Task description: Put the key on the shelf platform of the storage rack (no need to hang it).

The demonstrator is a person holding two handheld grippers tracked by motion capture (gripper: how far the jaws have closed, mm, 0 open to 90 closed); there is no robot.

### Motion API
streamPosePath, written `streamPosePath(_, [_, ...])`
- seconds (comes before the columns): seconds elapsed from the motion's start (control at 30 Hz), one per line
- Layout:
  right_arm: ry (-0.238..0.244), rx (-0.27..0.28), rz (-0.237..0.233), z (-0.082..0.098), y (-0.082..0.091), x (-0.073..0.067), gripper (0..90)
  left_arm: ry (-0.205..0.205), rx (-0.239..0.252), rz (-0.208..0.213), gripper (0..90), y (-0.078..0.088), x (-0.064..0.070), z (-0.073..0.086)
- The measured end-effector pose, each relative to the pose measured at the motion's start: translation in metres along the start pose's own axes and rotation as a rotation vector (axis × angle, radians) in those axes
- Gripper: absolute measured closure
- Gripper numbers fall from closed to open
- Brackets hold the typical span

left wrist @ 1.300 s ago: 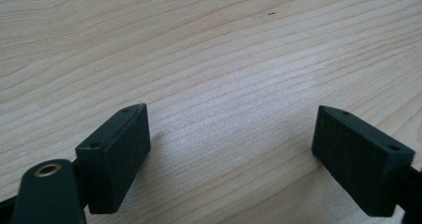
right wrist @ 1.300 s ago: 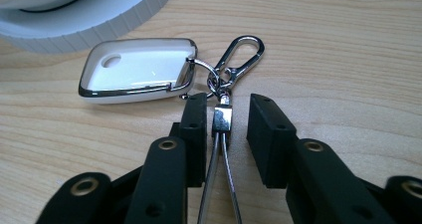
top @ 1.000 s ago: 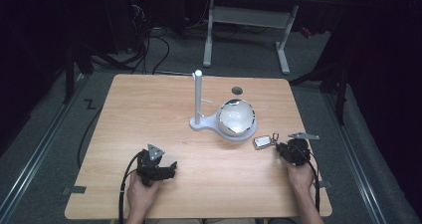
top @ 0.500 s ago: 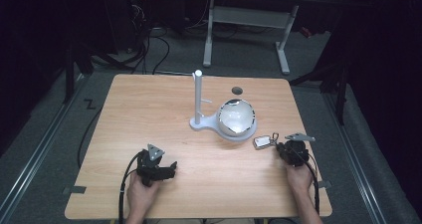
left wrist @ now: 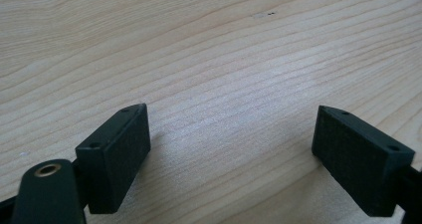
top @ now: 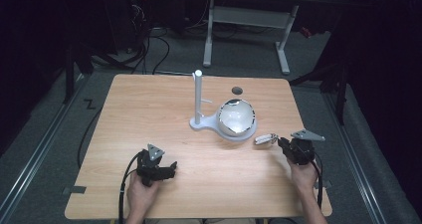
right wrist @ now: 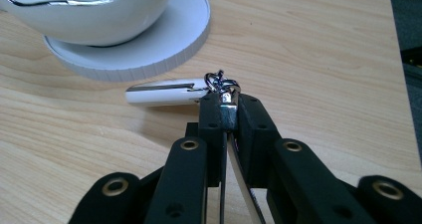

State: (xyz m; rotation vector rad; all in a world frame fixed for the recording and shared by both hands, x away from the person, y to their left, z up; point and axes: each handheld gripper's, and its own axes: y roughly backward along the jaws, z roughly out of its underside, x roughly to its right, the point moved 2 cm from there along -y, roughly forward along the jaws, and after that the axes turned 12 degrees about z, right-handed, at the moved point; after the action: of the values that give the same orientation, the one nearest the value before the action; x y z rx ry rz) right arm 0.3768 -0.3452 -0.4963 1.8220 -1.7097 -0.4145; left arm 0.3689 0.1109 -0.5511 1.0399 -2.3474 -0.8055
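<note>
Pinching a white keychain tag by its metal clasp, right gripper clamped, beside white bowl

Wooden table, white stand (bowl-shaped base), left gripper resting

Right hand-held gripper closed fully on metal clasp of white tag, lifted slightly.

Bare bench across the left and near middle, white stand and bowl blocking centre, small dark hole beyond.
</note>
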Motion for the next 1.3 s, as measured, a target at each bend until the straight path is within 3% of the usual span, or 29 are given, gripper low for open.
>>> streamPosePath(0.27, [-0.008,0.047,-0.026,-0.009,0.015,0.002,82.3,0.0,0.0,0.0,15.7,0.0,0.0,0.0])
streamPosePath(0.7, [0.002,0.072,-0.068,-0.015,0.031,0.0,82.3,0.0,0.001,-0.001,15.7,0.0,0.0,0.0])
streamPosePath(0.97, [0.015,0.096,-0.11,-0.02,0.045,-0.007,82.3,0.0,0.0,0.0,15.7,0.0,0.0,0.0])
streamPosePath(1.3, [0.05,0.126,-0.166,-0.024,0.058,-0.026,82.2,0.0,0.0,0.0,15.7,0.0,0.0,0.0])
